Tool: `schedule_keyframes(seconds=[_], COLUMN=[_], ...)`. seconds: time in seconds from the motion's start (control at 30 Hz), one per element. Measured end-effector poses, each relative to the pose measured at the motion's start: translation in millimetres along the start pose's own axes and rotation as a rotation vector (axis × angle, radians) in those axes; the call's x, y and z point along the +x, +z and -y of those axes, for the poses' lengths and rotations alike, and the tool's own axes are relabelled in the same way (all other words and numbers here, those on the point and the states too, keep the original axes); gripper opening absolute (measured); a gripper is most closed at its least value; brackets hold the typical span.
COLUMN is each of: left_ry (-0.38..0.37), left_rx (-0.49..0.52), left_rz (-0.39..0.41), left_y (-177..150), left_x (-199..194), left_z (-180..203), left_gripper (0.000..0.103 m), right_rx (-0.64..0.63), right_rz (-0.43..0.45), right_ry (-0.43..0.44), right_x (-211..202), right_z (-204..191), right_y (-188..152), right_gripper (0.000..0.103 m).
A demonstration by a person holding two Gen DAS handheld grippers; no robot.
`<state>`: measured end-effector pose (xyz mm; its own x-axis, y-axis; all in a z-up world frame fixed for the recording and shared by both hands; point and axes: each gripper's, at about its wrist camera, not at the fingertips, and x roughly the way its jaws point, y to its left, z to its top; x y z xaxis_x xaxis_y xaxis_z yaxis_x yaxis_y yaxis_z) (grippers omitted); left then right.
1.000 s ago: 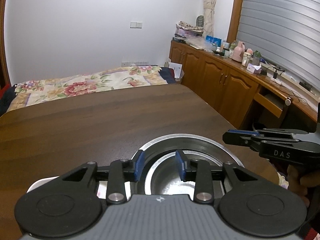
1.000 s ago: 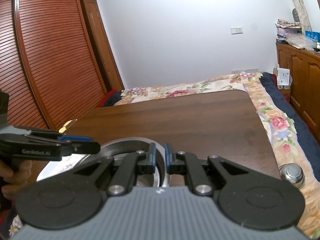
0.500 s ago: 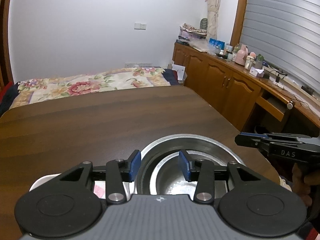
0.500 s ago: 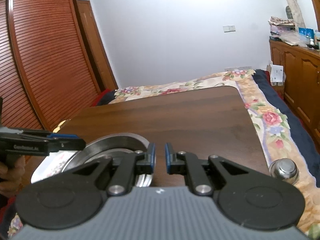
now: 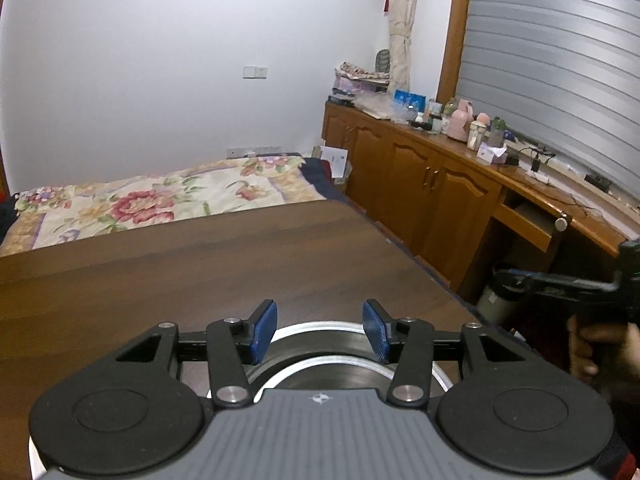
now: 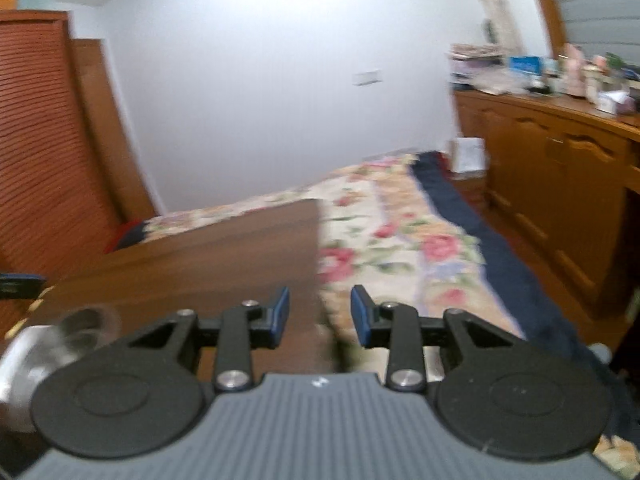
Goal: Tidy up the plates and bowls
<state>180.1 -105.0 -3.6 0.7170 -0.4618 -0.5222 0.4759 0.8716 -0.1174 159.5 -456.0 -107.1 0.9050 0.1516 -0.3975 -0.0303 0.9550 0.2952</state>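
Nested steel bowls [image 5: 320, 346] sit on the brown table [image 5: 240, 264] right below my left gripper [image 5: 320, 330]. Its jaws are opening, and the blue pads [image 5: 264, 330] stand wide of the far rim without pressing on it. In the blurred right wrist view the same bowls [image 6: 52, 344] lie at the far left. My right gripper [image 6: 320, 316] hangs over the table's right edge and the bedspread, its jaws opening with nothing between them. From the left wrist view the right gripper [image 5: 508, 278] is off to the right, held by a hand [image 5: 592, 348].
A floral bedspread [image 6: 400, 248] lies beyond and to the right of the table. Wooden cabinets [image 5: 432, 192] with clutter on top run along the right wall. A slatted wardrobe [image 6: 40, 152] stands at the left. The left gripper's tip [image 6: 20, 280] shows at the picture's left edge.
The left gripper's jaws have widened and it has drawn back a little over the bowls. The right gripper has swung right, away from the bowls to the table's edge, and its jaws have parted.
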Motion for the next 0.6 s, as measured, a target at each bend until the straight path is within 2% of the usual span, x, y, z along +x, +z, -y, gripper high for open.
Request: schedule_keyframes(seconds=[0.17,0.33,0.4,0.43,0.47,0.6], left_ry=[-0.013,-0.017,-0.013,-0.008,-0.003,0.007], left_rx=[0.011,0.008,0.011,0.015,0.015,0.011], left_rz=[0.020,0.030,0.030,0.029,0.028,0.025], left_y=[3.5,7.3,8.9,9.7,10.6,15.3], left_x=[-3.0,-2.1,-1.5,-1.0,-0.3,2.9], left_z=[1.9,-0.8,-3.0,-4.7,-5.8,-11.6], left_gripper=[0.052,0.052,0.052,0.052,0.052,0.052], right_rx=[0.083,0.214,0.277,0.308,0.334,0.406], right_rz=[-0.066,-0.169,-0.186,-0.197,-0.204,-0.232], right_ry=[-0.121,-0.161,-0.163,-0.164,-0.170,-0.194], right_x=[57.4,131.5,151.6,162.4,170.8,196.5], right_z=[66.6,131.4,148.9,157.1,163.3,183.0], right_y=[-30.2,-71.6,-85.5,-91.9,-97.3,-110.1], right_gripper=[0.035,0.036,0.042,0.053,0.059,0.067])
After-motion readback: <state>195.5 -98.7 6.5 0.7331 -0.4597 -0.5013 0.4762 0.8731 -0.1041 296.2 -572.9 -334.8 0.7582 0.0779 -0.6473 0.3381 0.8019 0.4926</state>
